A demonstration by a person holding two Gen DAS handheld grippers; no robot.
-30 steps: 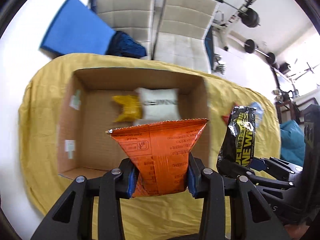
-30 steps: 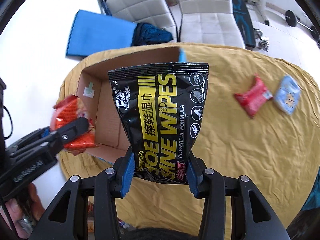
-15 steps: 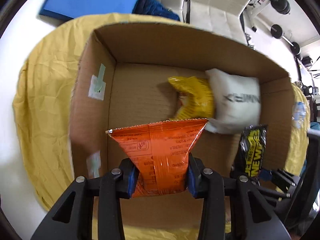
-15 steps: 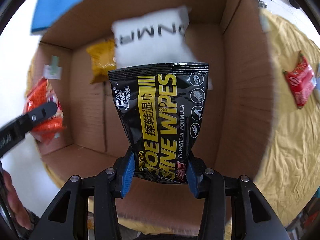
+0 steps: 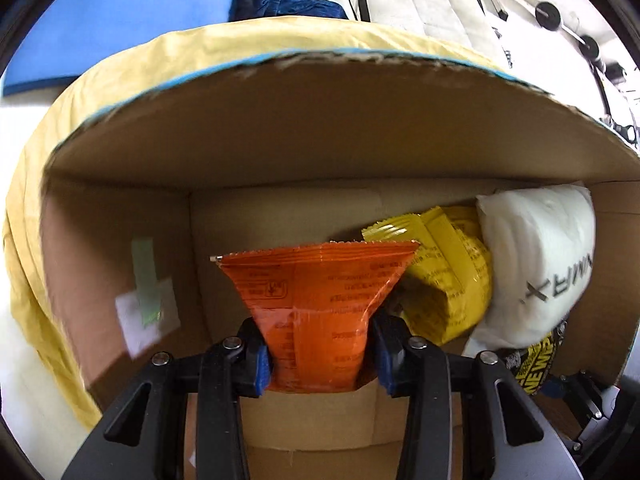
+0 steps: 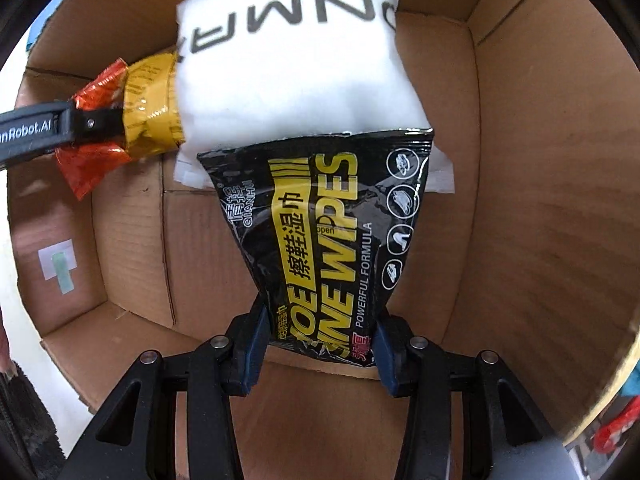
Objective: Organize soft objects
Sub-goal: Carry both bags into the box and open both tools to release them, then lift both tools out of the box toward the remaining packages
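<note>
Your left gripper is down inside the cardboard box; its jaws are opening, though the pads still pinch the orange packet at lower centre of the left view. Your right gripper has its jaws clamped on the black wipes pack, low in the box. Upper in that frame lie the white pillow pack and, touching it, the yellow packet.

Bright daylight, fisheye warp, blurred edges
</note>
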